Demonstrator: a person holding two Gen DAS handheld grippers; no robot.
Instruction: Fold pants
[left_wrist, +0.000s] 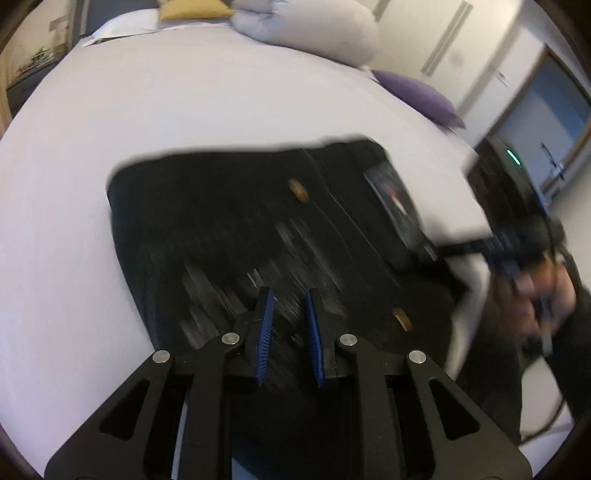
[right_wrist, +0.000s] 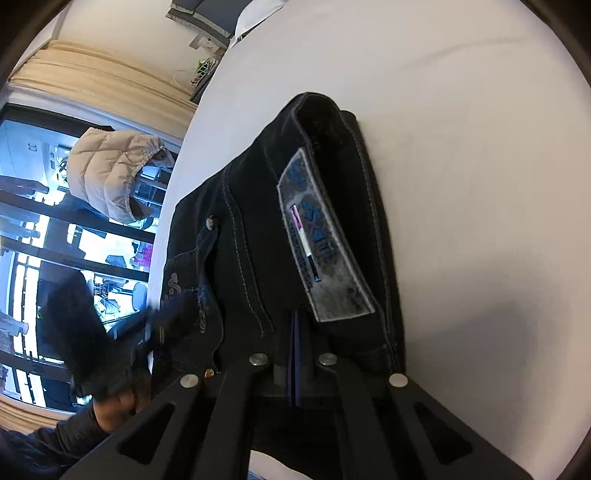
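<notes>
The pants (left_wrist: 258, 236) are being kept on the white bed (left_wrist: 147, 122), folded into a compact dark block near the bed's near edge, with the waistband label (right_wrist: 325, 240) turned up on the side closest to the right gripper (right_wrist: 295, 354). A risk of the fold being undone is being posed: the right gripper's jaws are being pressed together on the waistband edge of the pants, and if that edge is being pulled outward from the bed, the upper layer is likely to be dragged off the lower one. A second risk is being posed by the thick denim seams, which are judged likely to slip from a narrow pinch and let the block spring open. The left gripper (left_wrist: 290, 314) is being held low over the near part of the pants, with its blue pads (left_wrist: 266, 325) parted and no cloth caught between them; it is being pointed across the pants toward the bed's far pillows (left_wrist: 314, 33). The right gripper is being held at the side of the pants nearest the bed's edge, angled along the waistband. Motion blur is being shown in the left wrist view, so finer contact cannot be judged.
</notes>
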